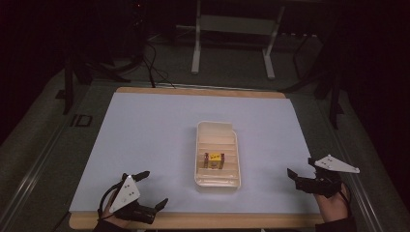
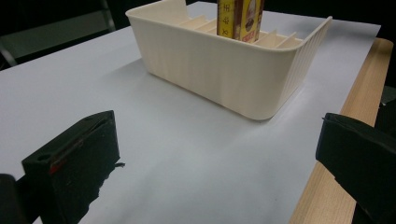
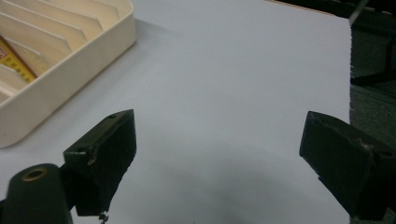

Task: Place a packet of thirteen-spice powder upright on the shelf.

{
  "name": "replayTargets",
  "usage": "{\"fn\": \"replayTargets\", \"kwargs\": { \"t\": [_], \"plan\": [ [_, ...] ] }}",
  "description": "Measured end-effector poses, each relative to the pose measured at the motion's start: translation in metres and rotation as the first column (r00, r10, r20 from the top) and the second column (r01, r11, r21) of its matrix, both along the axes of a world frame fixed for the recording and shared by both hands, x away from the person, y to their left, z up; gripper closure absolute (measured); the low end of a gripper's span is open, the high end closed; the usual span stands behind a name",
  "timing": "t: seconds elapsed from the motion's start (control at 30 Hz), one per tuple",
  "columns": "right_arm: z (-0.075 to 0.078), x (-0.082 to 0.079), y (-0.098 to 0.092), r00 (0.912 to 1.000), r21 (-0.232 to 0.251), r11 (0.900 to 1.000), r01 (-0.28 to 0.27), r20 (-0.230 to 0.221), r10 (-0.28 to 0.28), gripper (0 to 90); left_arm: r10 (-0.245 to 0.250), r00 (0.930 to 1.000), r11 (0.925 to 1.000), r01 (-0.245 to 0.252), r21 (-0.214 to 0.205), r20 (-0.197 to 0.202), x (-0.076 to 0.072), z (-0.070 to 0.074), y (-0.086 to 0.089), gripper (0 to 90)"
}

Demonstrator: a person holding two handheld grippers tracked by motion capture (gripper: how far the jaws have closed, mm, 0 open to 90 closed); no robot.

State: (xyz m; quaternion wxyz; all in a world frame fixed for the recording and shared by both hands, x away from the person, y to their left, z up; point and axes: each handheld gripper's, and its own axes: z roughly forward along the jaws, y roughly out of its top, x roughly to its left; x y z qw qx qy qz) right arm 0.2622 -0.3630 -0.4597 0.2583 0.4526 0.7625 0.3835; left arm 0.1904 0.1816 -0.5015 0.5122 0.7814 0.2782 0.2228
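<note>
A cream plastic tray with ribbed dividers sits lengthwise near the middle of the bench, which is covered by a pale blue-white sheet with a strip of light wood showing along its near and far edges. Inside the tray, in one of the nearer slots, stands a small yellow and dark red printed box, upright between two dividers; in the left gripper view the box rises above the tray's rounded near wall, and in the right gripper view just a yellow sliver of it shows between the ribs of the tray.

The left gripper rests at the near left corner of the bench, held in a hand coming in from the bottom edge, a grey three-cornered plate on top. Its jaws are spread wide with nothing between them, pointing towards the tray, which lies well apart from them; one jaw hangs over the sheet, the other over the wooden edge.

The right gripper is at the near right edge of the bench, also well apart from the tray, held in a hand. Its jaws are likewise spread wide and hold nothing, with bare sheet between them.
</note>
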Motion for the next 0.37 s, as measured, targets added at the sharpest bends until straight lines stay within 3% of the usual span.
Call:
{"fn": "replayTargets", "kwargs": {
  "t": [0.37],
  "plan": [
    [-0.0043, 0.0019, 0.0005, 0.9999, -0.007, 1.0, 0.003, -0.013, -0.003, 10.9, 0.001, 1.0, 1.0, -0.001, 0.0, 0.002, 0.0003, 0.0007, 0.0005, 0.0]
  ]
}}
